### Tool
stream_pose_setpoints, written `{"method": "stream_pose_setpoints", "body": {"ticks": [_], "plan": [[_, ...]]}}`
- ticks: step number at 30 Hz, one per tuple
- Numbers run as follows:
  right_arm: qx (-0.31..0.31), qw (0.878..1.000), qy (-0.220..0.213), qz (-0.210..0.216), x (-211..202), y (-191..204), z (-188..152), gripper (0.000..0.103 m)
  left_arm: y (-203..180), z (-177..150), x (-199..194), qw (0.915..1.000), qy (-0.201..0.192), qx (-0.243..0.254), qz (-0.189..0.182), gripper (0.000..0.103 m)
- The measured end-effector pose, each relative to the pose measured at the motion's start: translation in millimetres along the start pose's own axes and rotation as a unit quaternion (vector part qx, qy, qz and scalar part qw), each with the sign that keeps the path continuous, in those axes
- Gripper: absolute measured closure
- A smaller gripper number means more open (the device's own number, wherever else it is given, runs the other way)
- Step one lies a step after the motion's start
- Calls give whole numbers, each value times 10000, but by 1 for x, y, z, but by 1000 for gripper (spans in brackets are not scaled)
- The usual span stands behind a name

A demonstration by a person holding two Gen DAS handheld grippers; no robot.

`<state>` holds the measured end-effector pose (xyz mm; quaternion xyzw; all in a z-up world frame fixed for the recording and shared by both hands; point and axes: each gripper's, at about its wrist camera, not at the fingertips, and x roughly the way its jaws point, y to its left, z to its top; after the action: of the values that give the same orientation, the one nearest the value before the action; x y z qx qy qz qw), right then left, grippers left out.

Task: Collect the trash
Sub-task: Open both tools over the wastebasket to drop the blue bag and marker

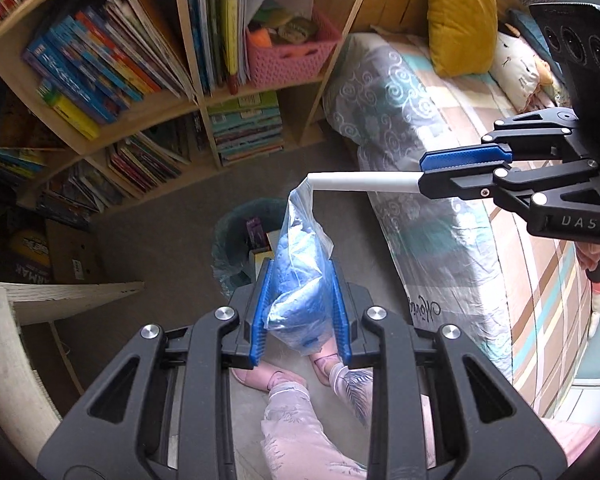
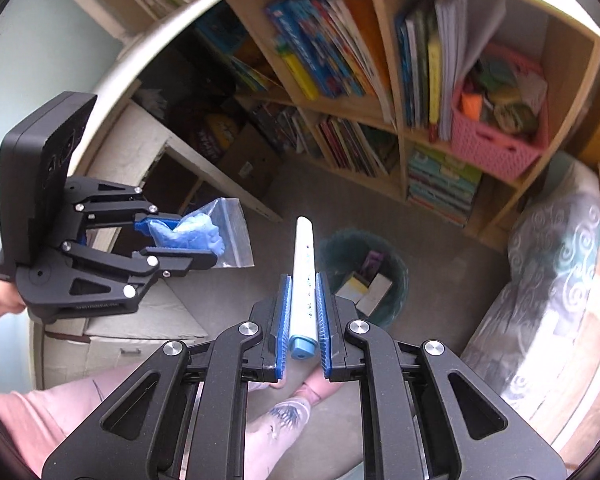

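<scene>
Above bin (image 1: 240,236), crumpled blue-filled bag (image 1: 300,280)

Your right gripper (image 2: 303,316) clamps a white pen (image 2: 303,276) with its blue cap toward you. Beyond its tip, a bin (image 2: 396,276) holding scraps sits on the carpet. At left, your left gripper (image 2: 188,242) pinches a clear bag (image 2: 232,236) of blue stuff.
</scene>
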<state>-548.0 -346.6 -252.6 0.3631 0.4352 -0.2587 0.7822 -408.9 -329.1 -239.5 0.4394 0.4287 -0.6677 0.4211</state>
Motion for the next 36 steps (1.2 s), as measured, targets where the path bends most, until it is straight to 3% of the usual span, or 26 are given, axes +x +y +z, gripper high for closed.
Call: {"method": "stream_pose_setpoints", "body": {"ticks": [10,24,26,27,28,29,31,36], "plan": [[894,9958,176,96,61,-35,-18,89,13,1,66,9992,405,17,7,79],[1913,9809,223,270,133,-76,-39,89,31,4,154,9958,907,77,-140,79],[1992,9793,222,290,142,-80,-36,83,34,7,163,9951,983,44,-124,61],[2058,9779,234,297,145,-82,-36,69,36,7,165,9951,985,20,-97,43],[2135,9764,205,251,146,-85,-36,48,38,8,167,9951,975,0,-136,39],[2184,9755,128,213,144,-87,-34,43,39,9,169,9948,1013,-3,-82,39],[2276,9734,32,271,141,-91,-33,42,42,9,170,9943,1067,-14,-22,32],[2259,9737,-2,314,128,-96,-28,42,49,6,162,9945,1041,-97,28,31]]}}
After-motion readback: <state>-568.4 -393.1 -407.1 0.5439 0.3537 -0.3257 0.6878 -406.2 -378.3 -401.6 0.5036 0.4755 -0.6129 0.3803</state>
